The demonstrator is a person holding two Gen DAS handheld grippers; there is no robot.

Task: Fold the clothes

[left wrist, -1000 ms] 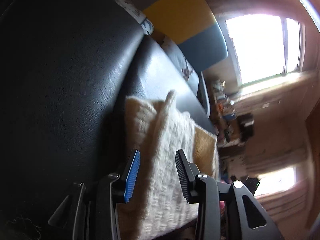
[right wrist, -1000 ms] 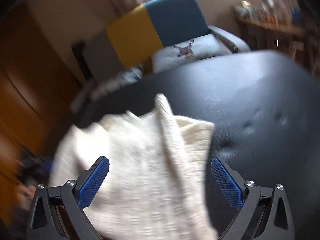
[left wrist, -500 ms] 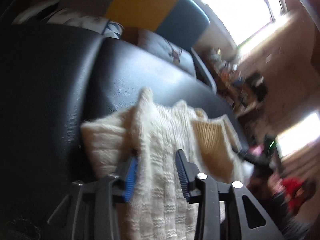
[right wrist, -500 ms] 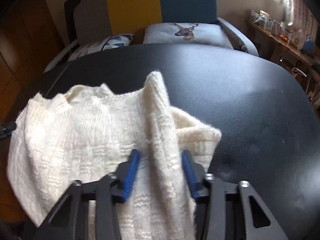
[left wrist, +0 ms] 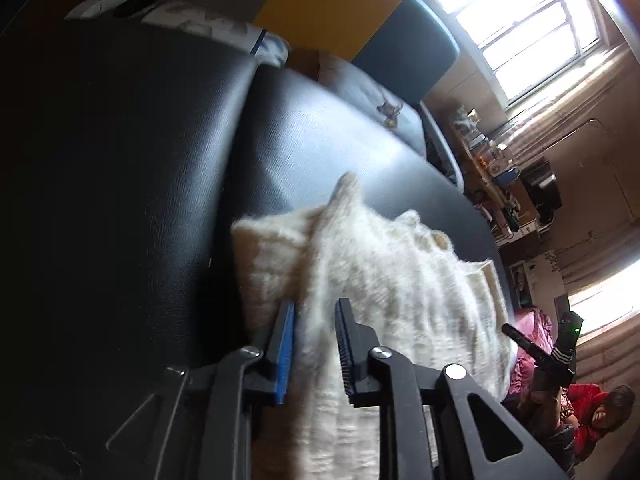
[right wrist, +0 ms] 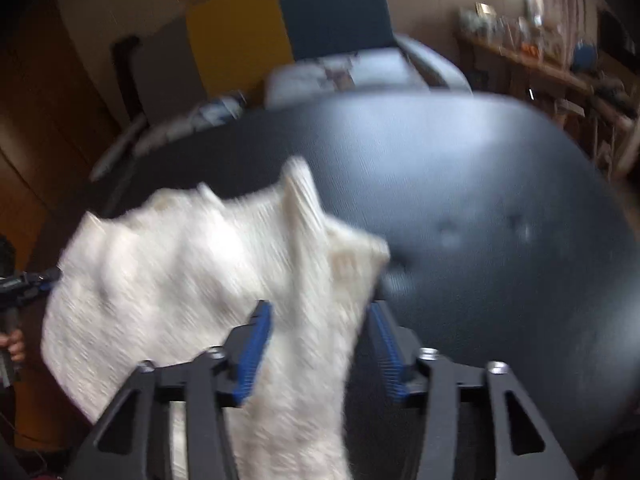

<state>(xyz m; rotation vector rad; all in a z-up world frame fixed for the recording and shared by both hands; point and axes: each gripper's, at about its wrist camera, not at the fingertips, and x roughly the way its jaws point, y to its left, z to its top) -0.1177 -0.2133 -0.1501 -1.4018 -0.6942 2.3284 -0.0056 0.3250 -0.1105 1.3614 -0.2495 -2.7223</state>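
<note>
1. Cream knitted sweater (left wrist: 372, 280) is lying bunched on the black leather surface (left wrist: 132, 184), a pointed ridge of fabric sticking up toward 12 o'clock.
2. Left gripper (left wrist: 314, 332) is clamping a fold of the knit, the blue-padded jaws close together.
3. Right gripper (right wrist: 320, 336) is holding its jaws wider, with cloth running between them; the blur is hiding whether they are pinching it, so I cannot tell.
4. Yellow-and-blue chair (right wrist: 288, 28) is standing at 12 o'clock beyond the surface.
</note>
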